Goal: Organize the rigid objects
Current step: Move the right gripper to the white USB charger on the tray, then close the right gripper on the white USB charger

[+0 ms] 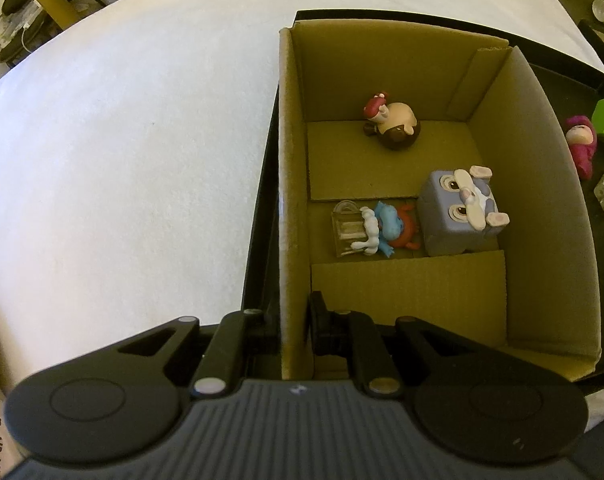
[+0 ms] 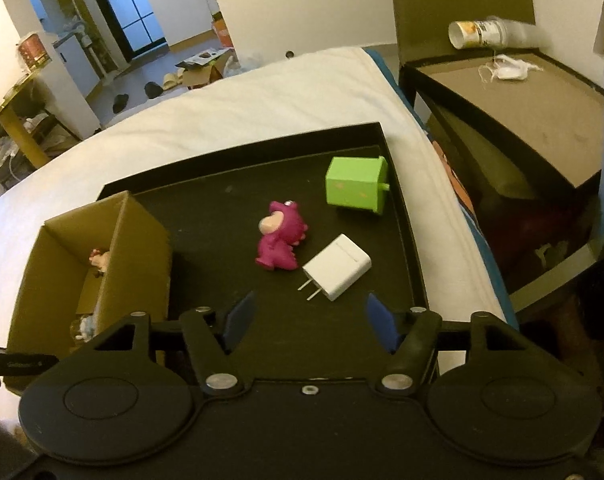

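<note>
Charger [image 2: 338,266]: probably hard, light, a bit slippery. Best pinched across flat sides, not prongs. White, square, two metal prongs toward 7 o'clock. Lying on black tray [image 2: 221,208], at 12 o'clock from right gripper [image 2: 310,304], spread wide, holding nothing. Left gripper [image 1: 295,316] clamped on cardboard box [image 1: 542,200] wall.

Left claw [image 1: 293,320]: pointing steeply down, jaws clamped on a thin upright cardboard wall. Right claw [image 2: 308,322]: tilted downward, blue-padded fingers [image 2: 237,320] spread apart, nothing between them.
</note>
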{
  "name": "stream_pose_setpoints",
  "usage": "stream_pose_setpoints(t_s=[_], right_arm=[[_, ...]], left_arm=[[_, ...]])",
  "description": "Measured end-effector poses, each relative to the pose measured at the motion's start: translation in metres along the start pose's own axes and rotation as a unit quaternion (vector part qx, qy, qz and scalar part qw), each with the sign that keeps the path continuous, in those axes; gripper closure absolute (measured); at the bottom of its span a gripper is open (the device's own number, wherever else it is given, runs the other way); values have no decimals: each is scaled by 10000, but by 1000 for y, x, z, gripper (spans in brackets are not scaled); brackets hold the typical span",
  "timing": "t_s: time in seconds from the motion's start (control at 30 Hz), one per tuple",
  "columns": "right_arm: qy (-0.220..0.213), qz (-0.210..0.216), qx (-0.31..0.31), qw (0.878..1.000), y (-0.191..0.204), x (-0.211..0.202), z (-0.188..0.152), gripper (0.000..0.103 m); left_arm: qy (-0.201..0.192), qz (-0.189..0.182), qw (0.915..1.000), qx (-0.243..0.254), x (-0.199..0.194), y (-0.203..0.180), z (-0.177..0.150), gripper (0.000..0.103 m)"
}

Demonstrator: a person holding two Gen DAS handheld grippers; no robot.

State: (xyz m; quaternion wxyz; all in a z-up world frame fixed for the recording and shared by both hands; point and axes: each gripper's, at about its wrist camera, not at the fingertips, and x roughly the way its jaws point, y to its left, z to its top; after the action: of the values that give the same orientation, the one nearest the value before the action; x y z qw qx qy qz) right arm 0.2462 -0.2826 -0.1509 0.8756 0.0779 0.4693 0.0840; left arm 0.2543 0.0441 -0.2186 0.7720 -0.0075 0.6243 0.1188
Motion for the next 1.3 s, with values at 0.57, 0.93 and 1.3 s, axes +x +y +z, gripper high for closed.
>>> stream_pose_setpoints(t_s=[0.57,0.93,1.3], right_arm=[[205,-173,488,9985,-7,48,7,41],[234,-497,611,9966,-2,67,15,41],[309,-851,458,9948,7,85,20,41]], left_arm=[[55,145,9999,-35,2,2,3,89],[49,195,9998,-31,2,3,3,88],[55,194,9998,-49,1,1,3,88]])
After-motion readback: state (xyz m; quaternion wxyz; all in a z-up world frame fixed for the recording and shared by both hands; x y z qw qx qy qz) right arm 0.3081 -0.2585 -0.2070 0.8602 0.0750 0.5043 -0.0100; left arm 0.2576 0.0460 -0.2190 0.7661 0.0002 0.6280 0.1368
